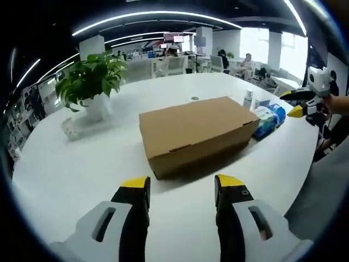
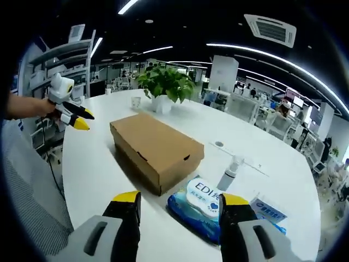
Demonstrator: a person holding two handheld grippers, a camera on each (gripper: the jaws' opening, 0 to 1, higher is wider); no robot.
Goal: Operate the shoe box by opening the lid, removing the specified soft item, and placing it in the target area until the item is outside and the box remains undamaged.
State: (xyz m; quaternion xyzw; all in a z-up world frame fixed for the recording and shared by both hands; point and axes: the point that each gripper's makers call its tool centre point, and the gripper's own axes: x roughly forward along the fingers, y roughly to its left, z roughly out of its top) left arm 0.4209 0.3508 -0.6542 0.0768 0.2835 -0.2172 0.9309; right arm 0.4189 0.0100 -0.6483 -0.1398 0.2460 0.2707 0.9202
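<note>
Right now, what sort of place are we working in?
Most likely an open-plan office. The cardboard box sits on a large white table beside a potted plant; behind it stretch rows of desks and chairs under long strip lights.

Lighting bright and even. Long ceiling light strips (image 1: 158, 15) bow into arcs from fisheye distortion. Windows (image 1: 283, 46) in the left gripper view blow out to white glare. White table (image 1: 71, 174) reflects softly; shoe box (image 1: 196, 134) casts a soft-edged shadow at its base. Ceiling dark. Far office background soft, details smeared (worst toward the edges). Foreground reasonably sharp.
</note>
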